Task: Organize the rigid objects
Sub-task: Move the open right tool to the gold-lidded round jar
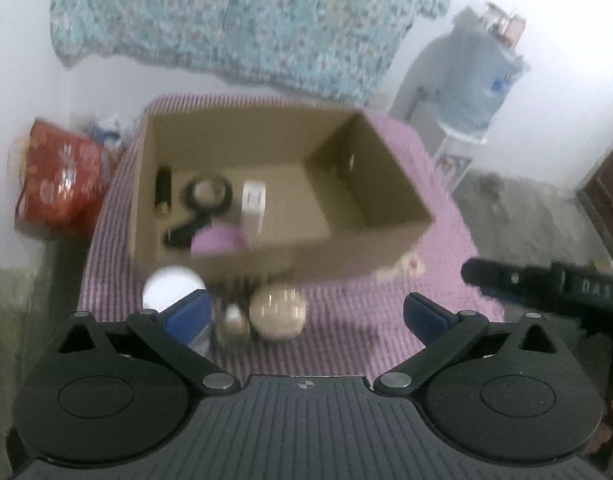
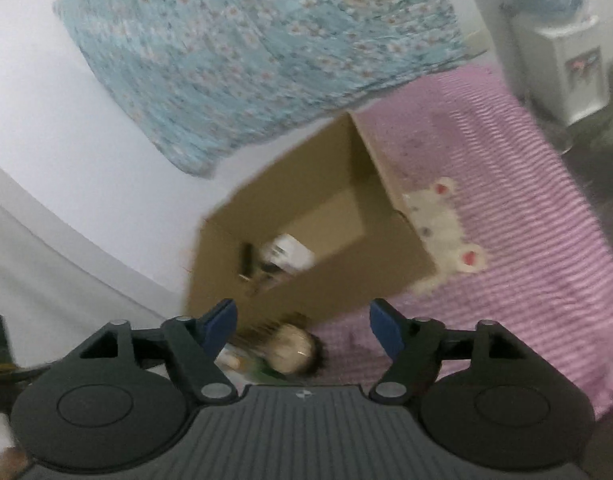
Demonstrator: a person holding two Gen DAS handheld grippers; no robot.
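Note:
An open cardboard box [image 1: 370, 216] stands on a pink striped cloth [image 1: 446, 184]. Inside it lie a black tube [image 1: 162, 188], a black magnifier-like ring [image 1: 206, 194], a white block [image 1: 252, 204] and a purple thing [image 1: 216, 240]. In front of the box lie a beige ball [image 1: 277, 312], a white round lid [image 1: 172, 286] and a small clear bottle [image 1: 232, 320]. My left gripper [image 1: 306, 314] is open above these, empty. My right gripper [image 2: 302, 330] is open and empty above the ball [image 2: 292, 348], with the box [image 2: 338, 280] ahead; it shows as a black bar [image 1: 546, 286] in the left view.
A white plush toy [image 2: 446, 228] lies on the cloth right of the box. A floral blue cloth [image 1: 246, 20] hangs on the wall behind. A red bag [image 1: 58, 184] sits left of the table, a water dispenser [image 1: 466, 80] to the right.

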